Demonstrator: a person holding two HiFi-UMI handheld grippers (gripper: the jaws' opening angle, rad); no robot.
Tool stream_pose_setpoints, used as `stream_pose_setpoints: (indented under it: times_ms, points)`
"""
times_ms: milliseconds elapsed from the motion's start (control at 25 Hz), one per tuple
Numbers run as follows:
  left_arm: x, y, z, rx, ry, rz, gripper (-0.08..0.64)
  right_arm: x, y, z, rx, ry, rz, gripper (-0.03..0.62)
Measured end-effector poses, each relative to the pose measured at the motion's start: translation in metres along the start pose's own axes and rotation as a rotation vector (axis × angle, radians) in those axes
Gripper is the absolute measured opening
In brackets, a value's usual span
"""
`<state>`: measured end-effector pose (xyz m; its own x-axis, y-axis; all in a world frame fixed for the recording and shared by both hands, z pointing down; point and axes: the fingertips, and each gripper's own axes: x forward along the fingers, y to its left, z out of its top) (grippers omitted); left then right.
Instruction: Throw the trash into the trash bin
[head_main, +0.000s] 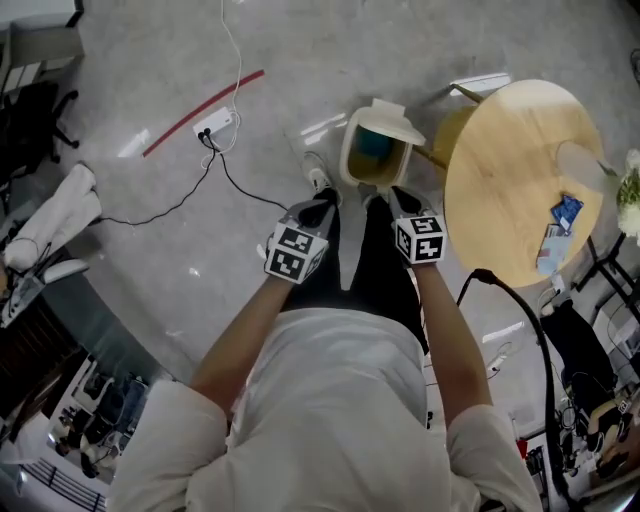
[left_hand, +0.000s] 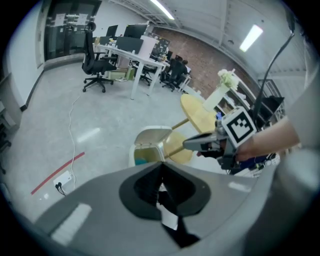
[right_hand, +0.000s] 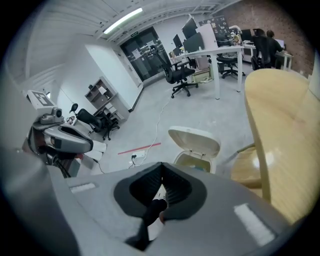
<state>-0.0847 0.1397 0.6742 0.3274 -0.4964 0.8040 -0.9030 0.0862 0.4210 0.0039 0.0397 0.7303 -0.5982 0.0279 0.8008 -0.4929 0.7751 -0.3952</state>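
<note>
Left gripper (head_main: 320, 207): jaws clenched together, nothing between them, held in front of the person.
Right gripper (head_main: 400, 198): jaws clenched, empty, near the left one.
Trash bin (head_main: 346, 160): on the floor just beyond both grippers, lid open, teal trash (head_main: 374, 143) inside.
Round table (head_main: 505, 170): right of the bin, blue packets (head_main: 560, 222) on top.

Grey floor (head_main: 150, 230), round wooden table (head_main: 500, 170)
</note>
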Motion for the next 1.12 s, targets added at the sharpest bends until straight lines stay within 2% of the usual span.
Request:
stream_pose_setpoints:
  times_ms: [240,440,640,840,1120]
  points:
    - [-0.023,-0.013,0.02,0.044,-0.008,-0.023,0.006,-0.035,0.015,0.024,-0.017,-0.03,0.005,0.002]
    - [-0.036,-0.023,0.032,0.044,-0.018,-0.036,0.005,-0.059,0.021,0.029,-0.025,-0.038,0.001,0.002]
    - [-0.051,-0.036,0.045,0.037,-0.041,-0.09,0.006,-0.088,0.026,0.037,-0.042,-0.05,-0.005,0.002]
    - [-0.062,-0.042,0.055,0.104,-0.037,-0.084,0.006,-0.113,0.032,0.043,-0.084,-0.048,0.004,0.002]
    - [-0.078,-0.062,0.065,0.18,-0.035,-0.109,0.006,-0.143,0.041,0.052,-0.071,-0.09,-0.009,0.002]
